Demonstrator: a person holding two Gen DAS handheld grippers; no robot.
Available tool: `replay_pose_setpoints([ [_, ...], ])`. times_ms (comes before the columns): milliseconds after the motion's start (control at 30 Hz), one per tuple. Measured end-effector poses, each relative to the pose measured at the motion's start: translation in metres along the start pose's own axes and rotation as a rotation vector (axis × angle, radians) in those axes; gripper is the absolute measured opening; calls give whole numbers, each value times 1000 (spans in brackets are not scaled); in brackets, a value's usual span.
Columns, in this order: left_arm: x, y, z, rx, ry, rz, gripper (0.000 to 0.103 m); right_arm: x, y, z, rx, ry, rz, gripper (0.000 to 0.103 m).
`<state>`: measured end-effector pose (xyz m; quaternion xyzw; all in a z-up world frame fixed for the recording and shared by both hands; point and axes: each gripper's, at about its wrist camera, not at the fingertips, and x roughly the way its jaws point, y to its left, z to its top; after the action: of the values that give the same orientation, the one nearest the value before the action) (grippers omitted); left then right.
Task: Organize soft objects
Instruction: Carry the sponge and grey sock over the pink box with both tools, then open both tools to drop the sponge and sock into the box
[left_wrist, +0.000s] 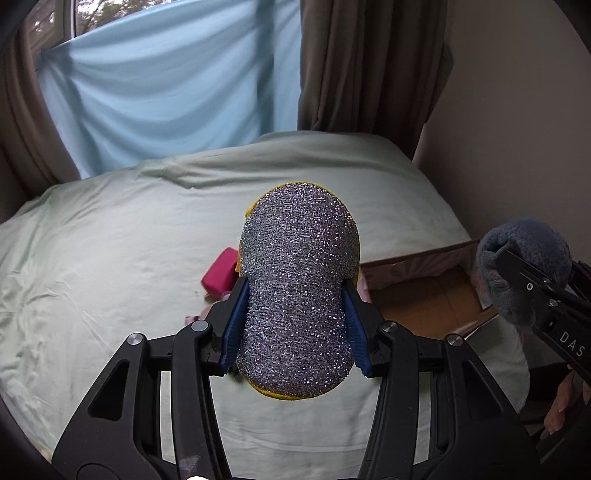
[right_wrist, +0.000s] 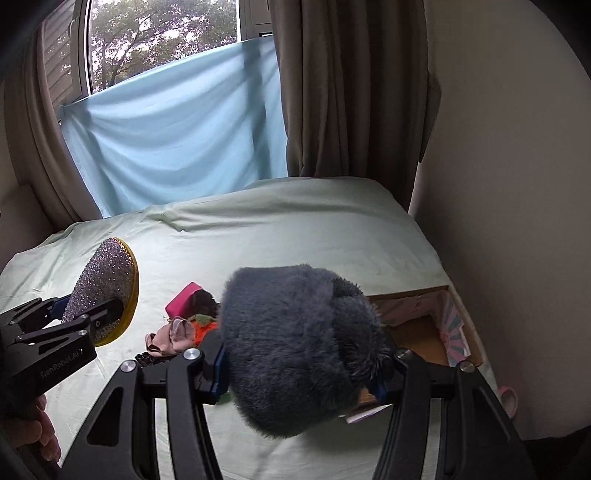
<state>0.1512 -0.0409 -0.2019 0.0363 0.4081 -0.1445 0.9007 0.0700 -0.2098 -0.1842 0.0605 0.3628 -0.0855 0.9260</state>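
Two grippers, each clamped on a soft object above the bed. Left gripper (left_wrist: 295, 325): blue pads (left_wrist: 233, 325) press the waist of a glittery silver scouring sponge (left_wrist: 299, 280) with a yellow rim, jaws partly spread by its width. Right gripper (right_wrist: 301, 363): jaws pinch a fluffy grey-blue plush item (right_wrist: 295, 343). Beneath lie the pale green bedsheet (left_wrist: 92, 240), a pink block (left_wrist: 218, 274) among small fabric pieces (right_wrist: 173, 338), and an open cardboard box (right_wrist: 417, 325) at the bed's right edge.
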Motion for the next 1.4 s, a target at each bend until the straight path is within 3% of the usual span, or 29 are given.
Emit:
replay_pose_setpoints([
  [200, 41, -76, 22, -14, 94, -45, 44, 30, -68, 27, -14, 82, -24, 53],
  [467, 122, -142, 23, 3, 253, -92, 44, 101, -129, 37, 27, 284, -47, 53],
  [800, 219, -166, -16, -8, 538, -86, 44, 195, -160, 12, 92, 582, -3, 53],
  [1033, 258, -177, -24, 76, 646, -80, 44, 241, -172, -5, 148, 742, 19, 56],
  [1067, 258, -179, -22, 83, 643, -77, 55, 245, -173, -7, 157, 752, 18, 59],
  [1100, 257, -180, -20, 91, 633, -70, 82, 249, -175, -9, 172, 762, 24, 65],
  [1133, 255, -181, -19, 102, 621, -57, 95, 255, -176, -12, 193, 772, 27, 70],
  [1167, 252, -183, -17, 112, 606, -46, 103, 257, -179, -14, 208, 774, 28, 85],
  [1200, 249, -184, -17, 121, 598, -47, 103, 258, -182, -14, 218, 774, 32, 97],
  [1233, 248, -186, -17, 128, 603, -56, 103, 259, -185, -15, 225, 768, 38, 101],
  [1400, 242, -192, -26, 146, 635, -76, 103, 257, -192, -18, 230, 765, 53, 102],
])
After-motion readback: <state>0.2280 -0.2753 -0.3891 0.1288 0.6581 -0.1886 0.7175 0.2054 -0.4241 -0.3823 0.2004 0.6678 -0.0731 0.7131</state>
